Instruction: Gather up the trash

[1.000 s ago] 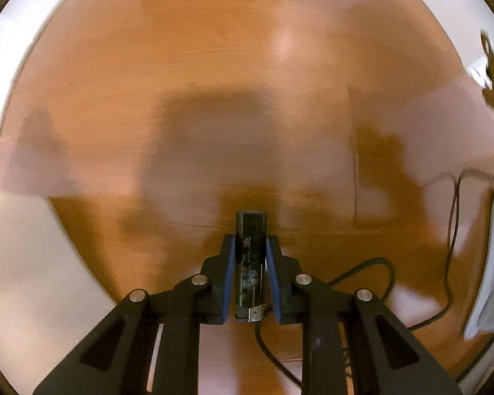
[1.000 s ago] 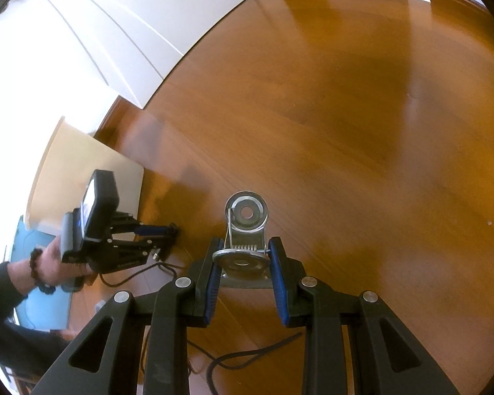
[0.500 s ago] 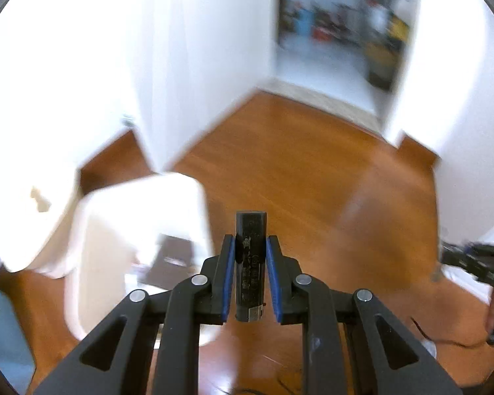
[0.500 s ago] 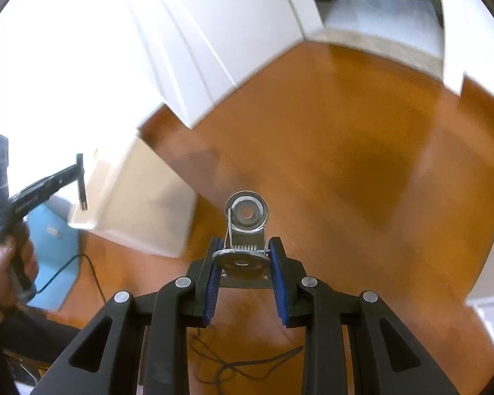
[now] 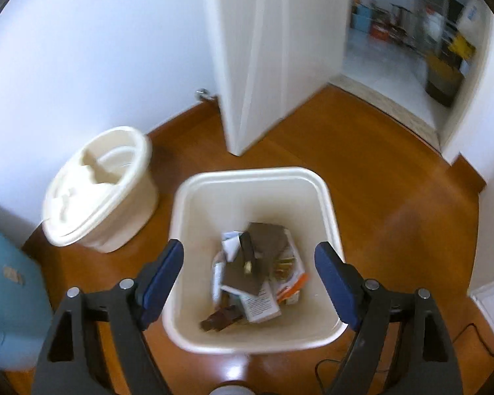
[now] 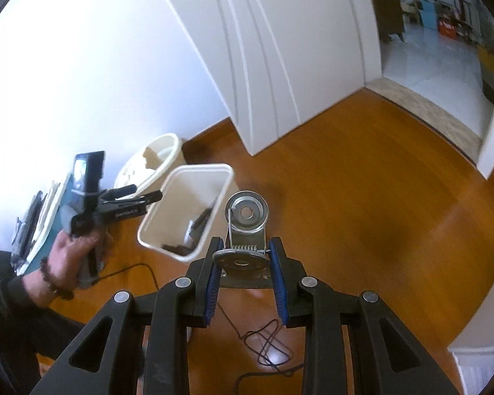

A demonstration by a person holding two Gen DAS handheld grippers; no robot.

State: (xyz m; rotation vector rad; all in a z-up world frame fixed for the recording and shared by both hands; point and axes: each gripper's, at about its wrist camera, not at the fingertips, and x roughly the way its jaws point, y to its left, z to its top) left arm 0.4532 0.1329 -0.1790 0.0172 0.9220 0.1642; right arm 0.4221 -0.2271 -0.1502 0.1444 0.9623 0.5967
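1. The left gripper point(image 5: 248, 265) hangs over the bin point(image 5: 326, 194), its blue-padded fingers point(image 5: 163, 270) spread wide with nothing between them.
2. Directly below, a dark stick-shaped piece point(image 5: 247, 251) lies on the trash point(image 5: 257, 273) of papers and cardboard at the bottom of the bin.
3. The right gripper point(image 6: 245, 263) is pressed together on a metal clip point(image 6: 245, 230), whose round disc stands up above the pads.
4. It holds the clip out over the wood floor point(image 6: 362, 204), just to the right of the bin point(image 6: 184, 181).
5. Beside the bin, against the wall, a round cream tub point(image 5: 102, 191) sits tilted.
6. A white door point(image 6: 280, 59) stands open beyond, and black cable point(image 6: 270, 345) loops on the floor beneath the right gripper.
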